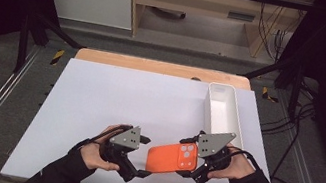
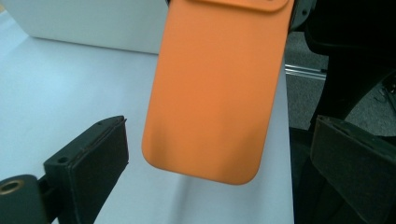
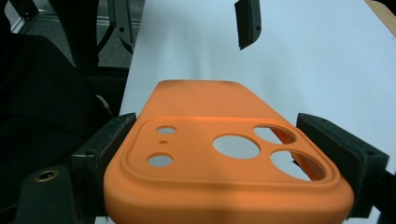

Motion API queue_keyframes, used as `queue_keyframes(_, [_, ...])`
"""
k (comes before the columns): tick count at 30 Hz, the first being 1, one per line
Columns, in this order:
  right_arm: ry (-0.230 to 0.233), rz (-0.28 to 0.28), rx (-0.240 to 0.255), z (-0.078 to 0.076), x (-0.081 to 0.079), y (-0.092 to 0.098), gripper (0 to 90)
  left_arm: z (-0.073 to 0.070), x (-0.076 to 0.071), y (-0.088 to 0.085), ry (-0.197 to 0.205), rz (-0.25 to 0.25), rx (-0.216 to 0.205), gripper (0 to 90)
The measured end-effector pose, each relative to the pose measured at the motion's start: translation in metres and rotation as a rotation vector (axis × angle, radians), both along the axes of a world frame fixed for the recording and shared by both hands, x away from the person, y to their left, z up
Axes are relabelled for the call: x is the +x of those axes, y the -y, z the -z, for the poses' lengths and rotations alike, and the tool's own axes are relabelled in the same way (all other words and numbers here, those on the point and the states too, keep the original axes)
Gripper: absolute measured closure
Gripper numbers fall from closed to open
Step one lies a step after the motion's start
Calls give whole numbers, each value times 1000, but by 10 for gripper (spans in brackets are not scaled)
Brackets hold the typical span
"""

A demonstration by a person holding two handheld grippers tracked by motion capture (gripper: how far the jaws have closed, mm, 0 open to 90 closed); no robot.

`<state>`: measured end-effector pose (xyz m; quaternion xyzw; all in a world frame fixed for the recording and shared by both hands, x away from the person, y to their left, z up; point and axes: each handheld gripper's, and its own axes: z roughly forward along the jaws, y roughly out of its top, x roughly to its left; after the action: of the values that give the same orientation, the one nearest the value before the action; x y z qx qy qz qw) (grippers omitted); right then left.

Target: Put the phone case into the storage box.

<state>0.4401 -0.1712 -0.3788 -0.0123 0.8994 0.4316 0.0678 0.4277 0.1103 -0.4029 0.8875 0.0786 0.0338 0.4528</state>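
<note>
A: Which step is it now?

B: I judge a handover. The right gripper [image 1: 192, 163] clamps the orange phone case [image 1: 172, 158] at its camera end, above the bench [image 1: 114, 98].

A: And the left gripper [image 1: 142, 156]?

B: Its fingers [image 2: 88, 168] are released, apart on both sides of the case's lower end, not touching it. Next, the right hand probably carries the case alone, maybe to the white tray [image 1: 212, 111].

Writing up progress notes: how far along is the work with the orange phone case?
Done: the right gripper is clamped on the orange phone case. In hand: the left gripper stands open around its free end. Left: the white bin holds nothing yet.
</note>
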Motion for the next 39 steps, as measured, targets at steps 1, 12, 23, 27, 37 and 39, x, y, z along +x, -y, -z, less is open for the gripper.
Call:
queue_keyframes(1, [2,1,-5,-1,0,0,156,1,0,1,0,3,7,34])
queue_keyframes(12, [-11,0,-71,-15,3,-6,156,2,3,9,-1,8,74,32])
queue_keyframes(23, [-27,-13,-136,-17,5,-16,156,3,11,17,-19,13,141,29])
queue_keyframes(27, [-25,-19,-152,-17,6,-19,157,4,11,22,-20,30,162,30])
queue_keyframes(37, [-24,-22,-189,-20,7,-27,156,2,13,32,-8,45,212,32])
queue_keyframes(39, [-23,-23,-196,-21,7,-30,156,2,14,34,-7,46,221,32])
